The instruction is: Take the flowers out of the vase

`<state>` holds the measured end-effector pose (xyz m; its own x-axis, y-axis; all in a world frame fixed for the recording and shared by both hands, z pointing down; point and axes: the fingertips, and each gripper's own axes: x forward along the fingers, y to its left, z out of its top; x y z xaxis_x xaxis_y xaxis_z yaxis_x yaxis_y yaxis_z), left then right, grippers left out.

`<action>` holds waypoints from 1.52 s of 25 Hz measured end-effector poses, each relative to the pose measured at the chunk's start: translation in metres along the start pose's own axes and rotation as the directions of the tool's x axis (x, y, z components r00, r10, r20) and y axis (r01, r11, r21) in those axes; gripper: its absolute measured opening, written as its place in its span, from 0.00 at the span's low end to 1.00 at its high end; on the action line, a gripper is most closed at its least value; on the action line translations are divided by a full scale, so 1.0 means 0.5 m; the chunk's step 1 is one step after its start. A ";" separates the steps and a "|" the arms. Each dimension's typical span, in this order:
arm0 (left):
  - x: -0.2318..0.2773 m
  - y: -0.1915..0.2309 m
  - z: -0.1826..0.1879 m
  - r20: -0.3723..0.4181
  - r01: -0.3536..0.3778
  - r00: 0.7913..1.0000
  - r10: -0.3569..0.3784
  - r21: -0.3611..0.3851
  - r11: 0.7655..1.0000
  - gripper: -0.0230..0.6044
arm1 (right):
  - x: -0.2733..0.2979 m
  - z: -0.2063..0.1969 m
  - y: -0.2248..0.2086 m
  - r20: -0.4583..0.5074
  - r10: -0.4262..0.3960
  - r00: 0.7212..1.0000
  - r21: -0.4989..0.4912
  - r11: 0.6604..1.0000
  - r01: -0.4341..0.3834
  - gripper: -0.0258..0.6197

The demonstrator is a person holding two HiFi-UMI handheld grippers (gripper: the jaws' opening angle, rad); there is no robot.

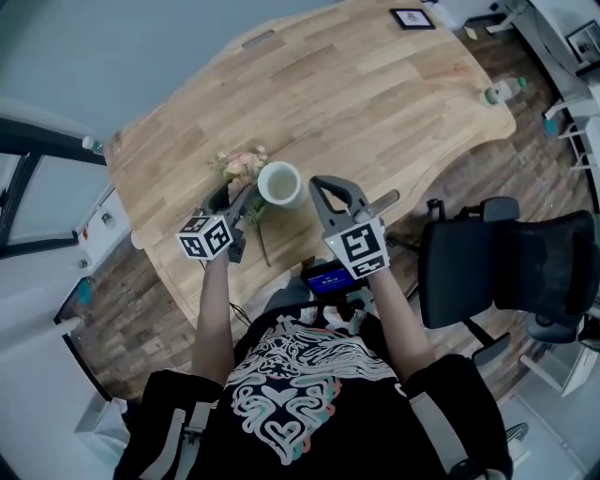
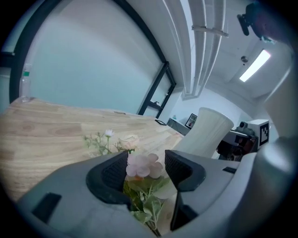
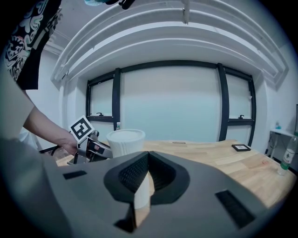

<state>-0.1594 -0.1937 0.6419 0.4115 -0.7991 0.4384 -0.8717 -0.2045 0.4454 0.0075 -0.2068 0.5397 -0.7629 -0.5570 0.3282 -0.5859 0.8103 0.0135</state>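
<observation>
Left claw point(image 2: 148, 160) stands with its jaws apart, and a pale pink blossom point(image 2: 142, 166) with green leaves sits in the gap between the pads without being pinched. The artificial flowers point(image 1: 244, 167) are out of the vase and lie on the desk point(image 1: 356, 103). Their heads point away from the person and a thin stem point(image 1: 262, 240) runs back toward the desk's near edge. A peach rose point(image 2: 130, 141) and a small white sprig lie just beyond the jaws.

The white ribbed vase point(image 1: 279, 183) stands upright just to the right of the flowers, its mouth showing nothing inside. The right claw point(image 3: 148, 155) has its jaws pressed together with nothing between them. Its tips are just beside the vase's right side, but I cannot tell whether they touch it.

Farther off on the desk are a small black picture frame point(image 1: 412, 18) at the far end and a plastic bottle point(image 1: 502, 91) near the right edge. A black office chair point(image 1: 506, 272) stands on the floor to the person's right.
</observation>
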 end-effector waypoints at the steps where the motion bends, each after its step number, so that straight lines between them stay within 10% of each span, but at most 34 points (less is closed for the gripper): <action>1: -0.009 0.000 0.006 0.012 -0.012 1.000 0.012 0.027 1.000 0.40 | -0.004 0.002 0.004 0.006 -0.005 1.000 -0.002 1.000 0.005 0.05; 15: -0.144 -0.067 0.086 0.208 0.047 0.975 -0.076 0.139 0.989 0.38 | -0.073 0.056 0.041 0.079 -0.128 0.989 0.034 0.991 0.126 0.05; 19: -0.200 -0.108 0.100 0.247 0.059 0.963 -0.110 0.206 0.977 0.04 | -0.093 0.073 0.088 0.094 -0.145 0.985 0.041 0.989 0.142 0.05; 38: -0.436 -0.306 0.125 0.461 -0.042 0.877 -0.133 0.349 0.936 0.04 | -0.276 0.125 0.279 0.189 -0.049 0.981 -0.034 0.998 0.057 0.05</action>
<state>-0.1326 -0.0235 0.4296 0.3537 -0.9347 -0.0347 -0.9262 -0.3552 0.1262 0.0137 -0.0282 0.4375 -0.7711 -0.6206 0.1423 -0.6184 0.7832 0.0646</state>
